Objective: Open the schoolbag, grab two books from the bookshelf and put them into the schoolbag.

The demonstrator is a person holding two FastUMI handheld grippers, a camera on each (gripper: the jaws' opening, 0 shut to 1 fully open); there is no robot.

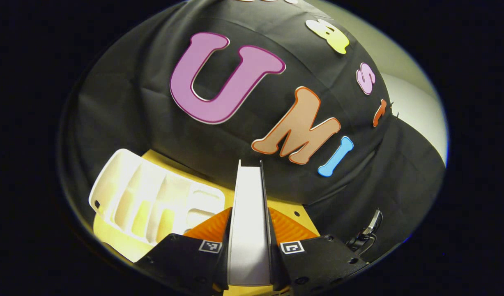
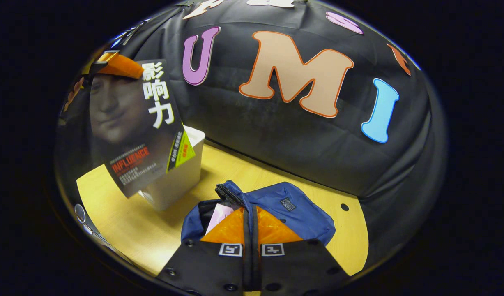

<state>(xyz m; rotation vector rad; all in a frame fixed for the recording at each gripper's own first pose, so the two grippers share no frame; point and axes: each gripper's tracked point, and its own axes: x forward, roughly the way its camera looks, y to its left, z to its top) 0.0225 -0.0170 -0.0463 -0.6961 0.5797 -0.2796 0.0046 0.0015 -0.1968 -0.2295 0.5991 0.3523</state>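
My left gripper (image 1: 250,217) is shut on a book (image 1: 248,193), seen edge-on: white pages between thin dark covers, pressed by both orange fingers. The right gripper view shows this dark-covered book (image 2: 132,127) hanging in the air at upper left from the left gripper (image 2: 114,65), above the white bookshelf (image 2: 182,172). The blue schoolbag (image 2: 293,213) lies open on the table, with a pink book (image 2: 219,216) inside it. My right gripper (image 2: 249,222) is shut on the black zipper rim of the bag's mouth. The white bookshelf (image 1: 153,197) lies below and left of my left gripper.
The yellow wooden table (image 2: 124,222) runs up to the black cloth wall. It has a small round hole (image 2: 344,207) right of the bag. A black clip with a cable (image 1: 369,230) hangs at the right in the left gripper view.
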